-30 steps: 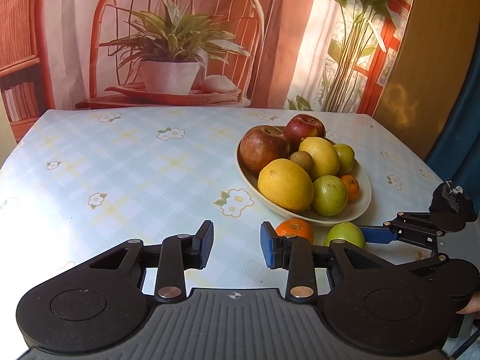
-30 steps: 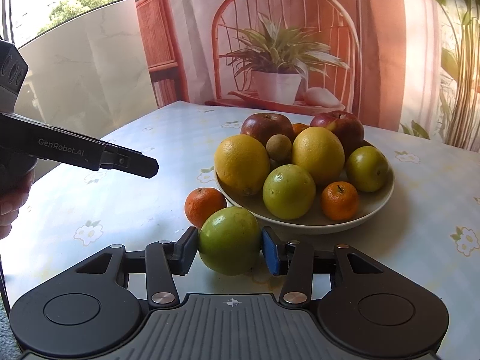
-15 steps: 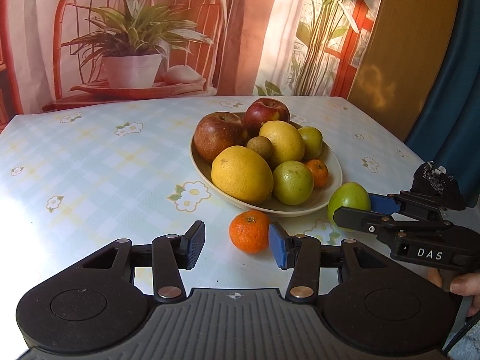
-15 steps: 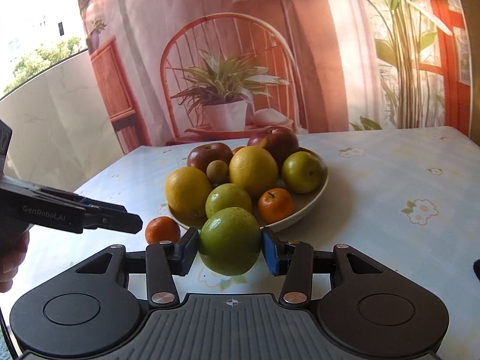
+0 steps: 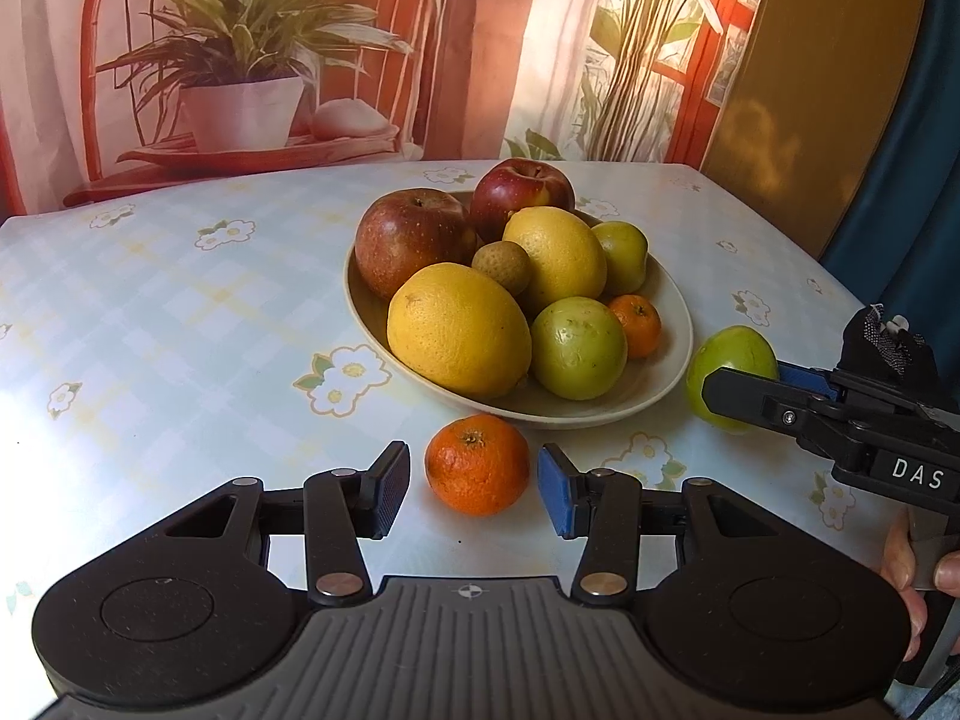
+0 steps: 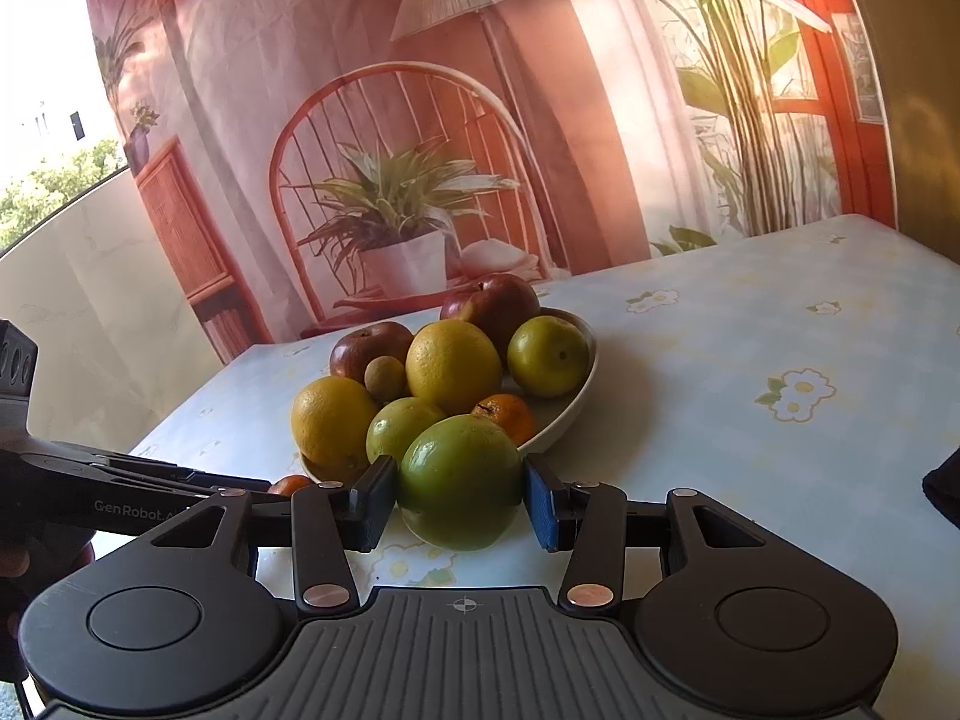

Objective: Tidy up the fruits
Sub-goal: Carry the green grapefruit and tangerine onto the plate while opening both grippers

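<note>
Between the spread fingers of the left gripper (image 5: pixel 474 492), a mandarin (image 5: pixel 477 463) is sitting on the flowered tablecloth (image 5: pixel 150 312), with a clear gap showing on either side of it, so the pads are not yet pressing on it. Just ahead of that gripper, beyond the mandarin, the oval bowl (image 5: pixel 672 324) is already carrying most of the fruit: two red apples at its far end, two large yellow citrus, a small brown fruit wedged among them, two green fruits and a small orange one near its right rim.

Off to the right of the left gripper, the right gripper (image 6: pixel 461 495) is pinching a green apple (image 6: pixel 459 480) between its pads and is holding it clear of the cloth, just short of the bowl's near rim. Seen from the right wrist, the bowl is lying straight ahead, its fruit rising just behind the held apple.

Judging by this layout, the task is sitting close to its end: only two pieces are remaining outside the bowl. The green apple is waiting to be set down among the others, probably in the shallow free space near the rim closest to the right gripper. The mandarin is waiting to be gripped, lifted and placed after it. Free room in the bowl is looking tight, so a piece could roll off.
</note>
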